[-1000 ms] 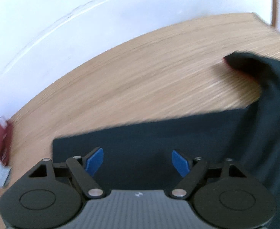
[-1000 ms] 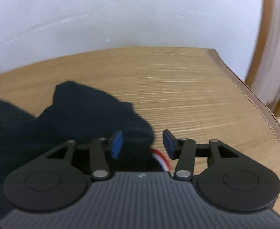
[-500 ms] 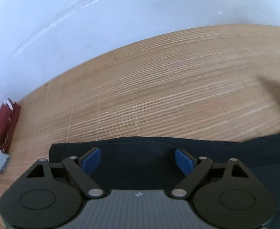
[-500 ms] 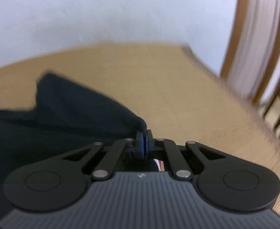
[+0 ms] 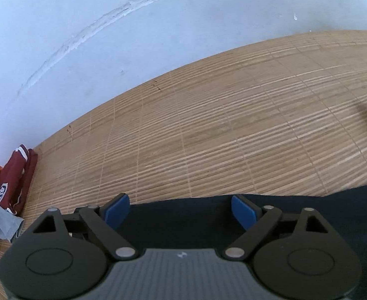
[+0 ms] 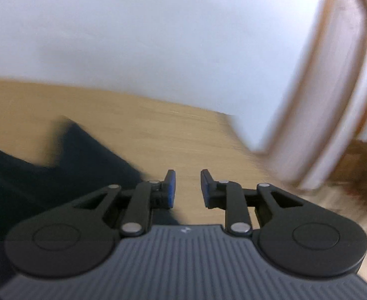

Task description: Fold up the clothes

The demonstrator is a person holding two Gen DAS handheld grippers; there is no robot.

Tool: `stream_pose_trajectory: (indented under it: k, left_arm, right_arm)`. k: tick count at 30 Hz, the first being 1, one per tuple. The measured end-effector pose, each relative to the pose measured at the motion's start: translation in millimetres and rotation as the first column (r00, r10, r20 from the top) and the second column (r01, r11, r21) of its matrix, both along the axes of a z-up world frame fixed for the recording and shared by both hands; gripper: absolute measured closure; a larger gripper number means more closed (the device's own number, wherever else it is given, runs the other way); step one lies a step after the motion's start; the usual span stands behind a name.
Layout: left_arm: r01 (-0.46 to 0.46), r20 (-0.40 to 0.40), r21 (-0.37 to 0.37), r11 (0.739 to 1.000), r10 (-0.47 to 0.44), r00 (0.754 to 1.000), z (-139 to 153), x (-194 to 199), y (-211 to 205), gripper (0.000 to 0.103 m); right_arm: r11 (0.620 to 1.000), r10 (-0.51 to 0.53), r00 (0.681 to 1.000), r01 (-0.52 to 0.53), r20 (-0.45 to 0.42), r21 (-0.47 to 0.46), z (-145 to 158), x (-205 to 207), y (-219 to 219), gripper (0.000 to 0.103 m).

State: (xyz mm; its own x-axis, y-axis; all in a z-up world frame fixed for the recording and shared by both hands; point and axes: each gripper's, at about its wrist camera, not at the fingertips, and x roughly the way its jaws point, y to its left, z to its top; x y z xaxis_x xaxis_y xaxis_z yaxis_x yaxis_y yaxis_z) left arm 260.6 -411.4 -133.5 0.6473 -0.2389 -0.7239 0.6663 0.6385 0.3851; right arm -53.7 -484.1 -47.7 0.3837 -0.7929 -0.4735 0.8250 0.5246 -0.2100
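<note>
right tongs (image 6: 185, 187), pressed together earlier, now spread beside the dark garment (image 6: 58, 165). left tongs (image 5: 181, 211) stay spread over its straight edge, flat on the table (image 5: 233, 130).

No words or numbers can be read. The maroon garment (image 5: 13, 182) by the wall bears a small shield-shaped badge (image 5: 2, 190), but its lettering is too small to read.

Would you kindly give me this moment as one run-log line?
task: fold clothes | left gripper: open over dark garment | right gripper: open, empty, beside garment | mat: garment flat
</note>
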Motion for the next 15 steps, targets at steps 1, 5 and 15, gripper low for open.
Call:
stream_pose_trajectory:
  k: [1, 5, 15]
  left_arm:
    - [0.003, 0.002, 0.000, 1.000, -0.003, 1.000, -1.1, 0.4, -1.0, 0.012]
    - [0.017, 0.006, 0.004, 1.000, -0.017, 1.000, -0.1, -1.4, -0.8, 0.012]
    - [0.055, -0.049, -0.088, 0.995, -0.060, 0.997, 33.5, 10.6, 73.7, 0.023]
  right_arm:
    - [0.989, 0.095, 0.994, -0.101, 0.053, 0.112, -1.4, 9.2, -4.0, 0.081]
    - [0.932, 0.210, 0.974, -0.227, 0.088, 0.283, -26.5, 45.3, -22.2, 0.081]
    - [0.973, 0.034, 0.999, -0.037, 0.016, 0.226, -49.4, 40.7, -56.6, 0.048]
